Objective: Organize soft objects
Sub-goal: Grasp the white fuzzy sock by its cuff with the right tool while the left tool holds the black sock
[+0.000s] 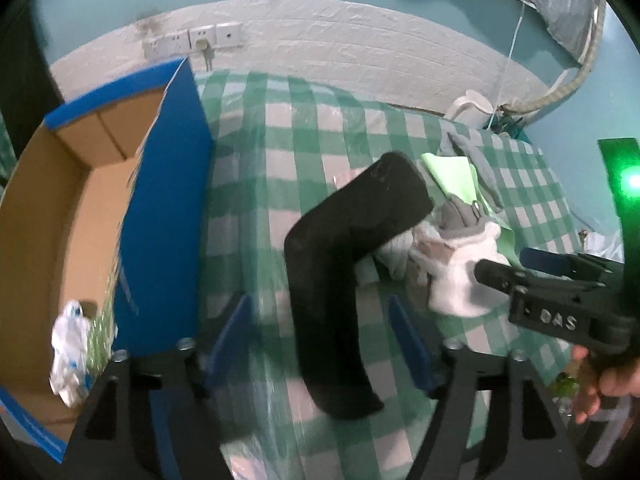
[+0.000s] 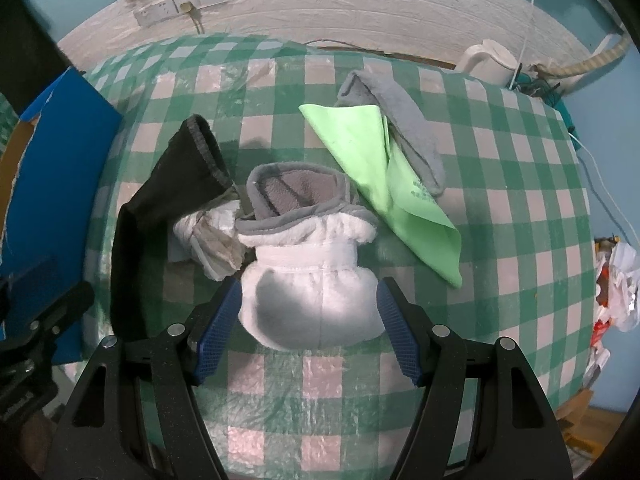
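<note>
A black sock (image 1: 340,280) (image 2: 160,216) lies bent on the green checked tablecloth (image 1: 280,140) (image 2: 280,380). My left gripper (image 1: 320,336) is open with the sock's lower part between its blue pads. A white fluffy mitten with grey lining (image 2: 308,280) (image 1: 460,276) lies to the sock's right. My right gripper (image 2: 310,316) is open, its pads on either side of the mitten's rounded end. It shows in the left wrist view (image 1: 532,284). A crumpled white cloth (image 2: 208,240), a light green cloth (image 2: 372,168) and a grey sock (image 2: 400,120) lie beyond.
An open blue cardboard box (image 1: 164,200) (image 2: 56,152) stands at the left, with a white bundle (image 1: 70,344) inside. A white kettle (image 2: 488,60) and cables sit at the far right table edge. A wall with sockets (image 2: 176,4) is behind.
</note>
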Demonstrator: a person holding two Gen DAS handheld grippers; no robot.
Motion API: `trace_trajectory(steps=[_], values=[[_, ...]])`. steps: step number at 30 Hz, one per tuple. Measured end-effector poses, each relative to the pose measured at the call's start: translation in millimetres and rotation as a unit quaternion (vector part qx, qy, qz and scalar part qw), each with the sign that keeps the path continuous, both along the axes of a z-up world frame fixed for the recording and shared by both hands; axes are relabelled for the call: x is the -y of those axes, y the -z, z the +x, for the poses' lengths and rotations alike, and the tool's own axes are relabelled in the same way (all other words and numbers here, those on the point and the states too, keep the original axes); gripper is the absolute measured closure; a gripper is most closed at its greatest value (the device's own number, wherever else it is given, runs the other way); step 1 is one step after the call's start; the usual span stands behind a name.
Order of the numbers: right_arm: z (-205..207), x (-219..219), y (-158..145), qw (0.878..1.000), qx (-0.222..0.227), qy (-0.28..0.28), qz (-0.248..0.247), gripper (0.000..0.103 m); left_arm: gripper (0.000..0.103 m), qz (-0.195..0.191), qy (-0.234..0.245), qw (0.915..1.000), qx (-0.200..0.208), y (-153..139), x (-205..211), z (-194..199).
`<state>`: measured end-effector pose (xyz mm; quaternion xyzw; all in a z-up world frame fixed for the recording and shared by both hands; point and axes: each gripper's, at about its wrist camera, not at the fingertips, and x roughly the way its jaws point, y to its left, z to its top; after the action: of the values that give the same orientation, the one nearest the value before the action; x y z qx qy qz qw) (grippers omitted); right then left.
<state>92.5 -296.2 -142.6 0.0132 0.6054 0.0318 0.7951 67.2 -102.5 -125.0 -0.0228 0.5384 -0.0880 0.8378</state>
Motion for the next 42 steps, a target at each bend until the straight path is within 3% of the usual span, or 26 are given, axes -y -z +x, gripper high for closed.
trace_trajectory(steps=[9, 29, 31, 33, 37, 39, 42], values=[[5, 1, 1, 1.000, 0.000, -0.005, 0.012, 0.033, 0.027, 0.032, 0.005, 0.9992, -0.022, 32, 9, 30], [21, 1, 45, 0.999, -0.043, 0.004, -0.007, 0.028, 0.028, 0.046, 0.007, 0.9981, -0.041, 59, 10, 53], [22, 3, 48, 0.999, -0.046, 0.009, -0.001, 0.028, 0.037, 0.047, -0.002, 0.9982, -0.037, 59, 7, 53], [22, 5, 51, 0.999, -0.047, 0.011, 0.004, 0.028, 0.054, 0.061, -0.010, 0.9974, -0.036, 60, 4, 53], [22, 7, 54, 0.999, -0.043, 0.008, 0.005, 0.028, 0.071, 0.054, -0.029, 0.9974, -0.039, 57, -7, 53], [23, 9, 54, 0.999, -0.043, 0.004, 0.007, 0.032, 0.079, 0.049, -0.035, 0.9974, -0.041, 57, -13, 52], [23, 9, 49, 0.999, -0.041, -0.001, 0.009, 0.046, 0.091, 0.040, -0.045, 0.9975, -0.038, 52, -21, 47]])
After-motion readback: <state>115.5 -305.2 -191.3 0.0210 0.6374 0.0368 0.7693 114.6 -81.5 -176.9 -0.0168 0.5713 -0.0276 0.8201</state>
